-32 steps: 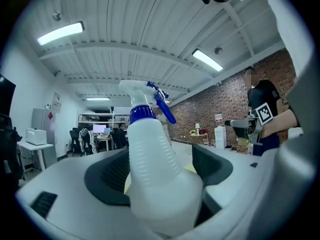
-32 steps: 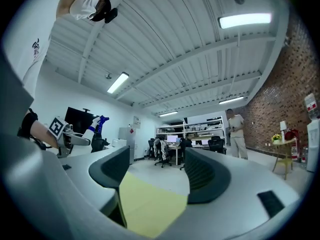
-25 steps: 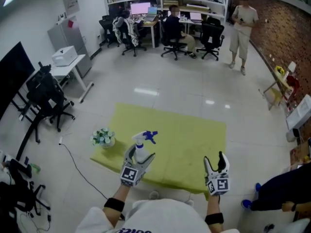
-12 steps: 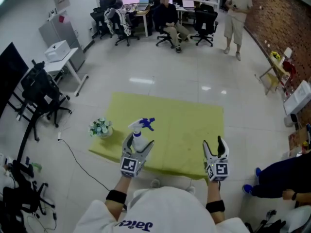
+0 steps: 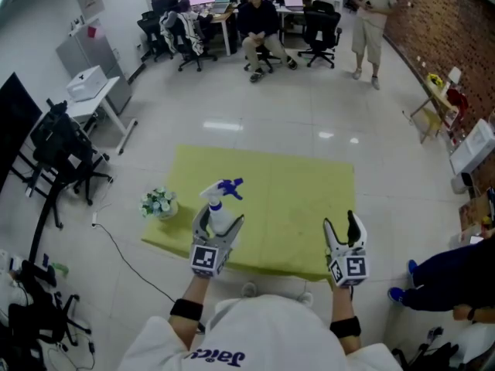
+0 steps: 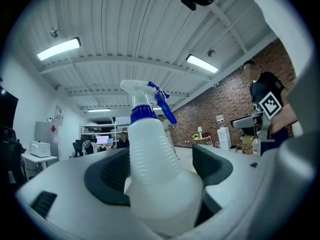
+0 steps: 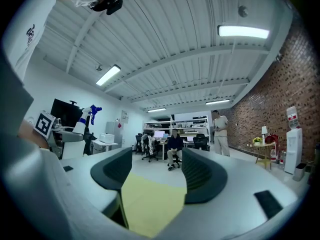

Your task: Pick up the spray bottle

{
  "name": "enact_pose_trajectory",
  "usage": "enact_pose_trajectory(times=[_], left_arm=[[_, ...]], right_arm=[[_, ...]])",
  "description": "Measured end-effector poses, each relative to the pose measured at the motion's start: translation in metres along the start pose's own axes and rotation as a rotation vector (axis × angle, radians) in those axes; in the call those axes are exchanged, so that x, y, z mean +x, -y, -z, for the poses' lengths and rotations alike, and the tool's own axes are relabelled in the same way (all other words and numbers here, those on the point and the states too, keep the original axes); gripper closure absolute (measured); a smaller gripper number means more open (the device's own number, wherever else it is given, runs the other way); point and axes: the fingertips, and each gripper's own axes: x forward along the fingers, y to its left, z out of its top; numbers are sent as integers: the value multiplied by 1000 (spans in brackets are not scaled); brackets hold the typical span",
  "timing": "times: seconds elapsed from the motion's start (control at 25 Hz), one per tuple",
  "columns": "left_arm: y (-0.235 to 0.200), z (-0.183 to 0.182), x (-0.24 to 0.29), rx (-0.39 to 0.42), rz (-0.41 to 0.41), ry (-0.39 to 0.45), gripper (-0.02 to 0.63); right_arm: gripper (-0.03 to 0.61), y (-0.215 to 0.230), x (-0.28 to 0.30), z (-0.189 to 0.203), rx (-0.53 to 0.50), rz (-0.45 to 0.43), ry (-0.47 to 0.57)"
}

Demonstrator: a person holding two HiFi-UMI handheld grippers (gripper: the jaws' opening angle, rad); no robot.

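A white spray bottle [image 5: 220, 210] with a blue collar and trigger stands upright between the jaws of my left gripper [image 5: 217, 226], which is shut on its body. In the left gripper view the bottle [image 6: 156, 169] fills the space between both pads, its nozzle pointing left. It is lifted above the yellow-green mat [image 5: 294, 207]. My right gripper [image 5: 345, 229] hovers over the mat's near right corner, open with nothing in it. In the right gripper view the gripper [image 7: 152, 179] frames only mat and floor, and the bottle [image 7: 86, 116] shows at far left.
A small potted plant [image 5: 160, 204] sits at the mat's left edge. A black cable [image 5: 124, 269] trails on the floor at left. Office chairs [image 5: 66, 157], a desk and seated people are farther off, and a person [image 5: 370, 6] stands far right.
The left gripper has risen slightly with the spray bottle still in it. The head view has shifted a little; the right gripper stays open in the same place.
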Motion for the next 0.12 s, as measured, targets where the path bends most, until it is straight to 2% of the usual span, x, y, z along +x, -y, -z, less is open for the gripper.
enact_pose_trajectory(times=[0.12], left_arm=[[-2,1,-2,12,-12,1,216]], right_arm=[[261,1,-2,3,3,-1,-7]])
